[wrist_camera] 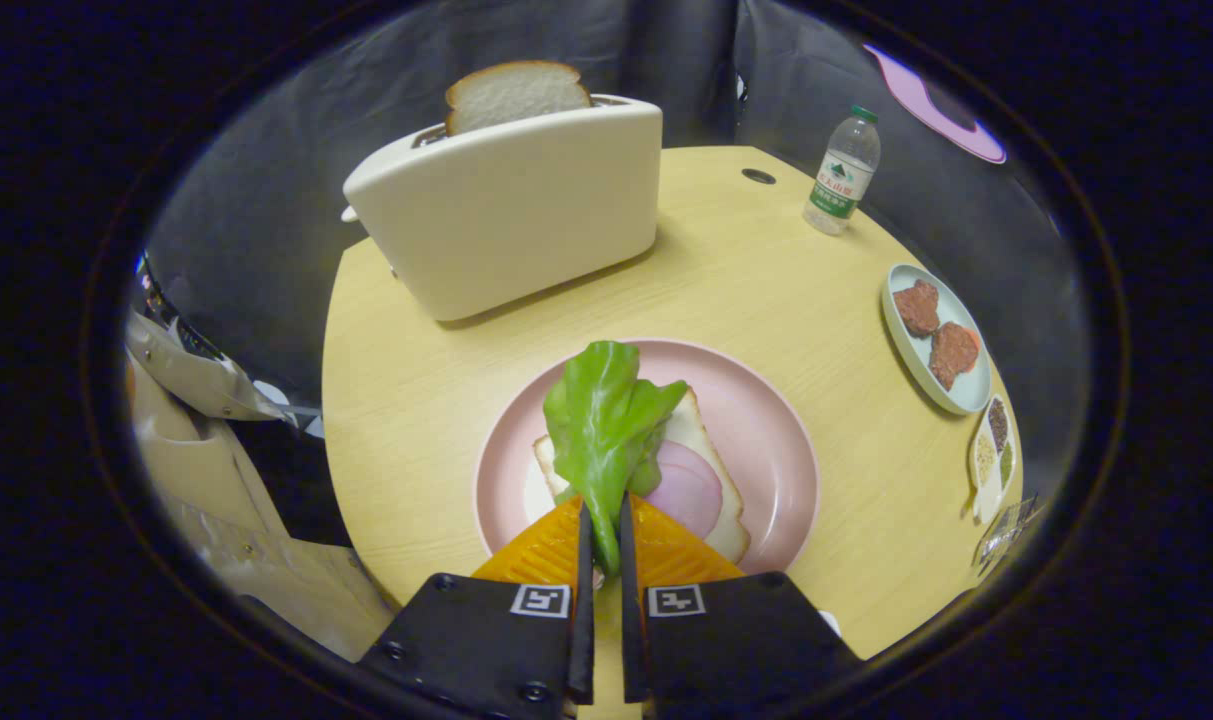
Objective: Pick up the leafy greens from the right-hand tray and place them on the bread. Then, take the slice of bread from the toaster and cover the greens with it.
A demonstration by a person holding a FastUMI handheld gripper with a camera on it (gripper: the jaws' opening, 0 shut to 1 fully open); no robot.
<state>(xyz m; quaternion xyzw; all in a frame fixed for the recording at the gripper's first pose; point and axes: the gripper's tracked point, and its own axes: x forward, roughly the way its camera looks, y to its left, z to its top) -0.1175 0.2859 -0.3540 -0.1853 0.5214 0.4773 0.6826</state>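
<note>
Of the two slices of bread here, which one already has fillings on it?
The white bread slice on the pink plate, just ahead of the gripper fingers, carries ham and the gripped green lettuce leaf. The slice standing in the cream toaster is bare.

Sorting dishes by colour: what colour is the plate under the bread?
Pink, plain with no pattern; the plate shows best in the gripper view, just beyond the claw.

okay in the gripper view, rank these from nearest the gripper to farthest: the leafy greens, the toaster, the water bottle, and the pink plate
1. Leafy greens: pinched between the fingers of the gripper.
2. Pink plate: just ahead, under the greens and bread.
3. Toaster: beyond the plate, toward the left.
4. Water bottle: farthest, at the table's far right edge.
</note>
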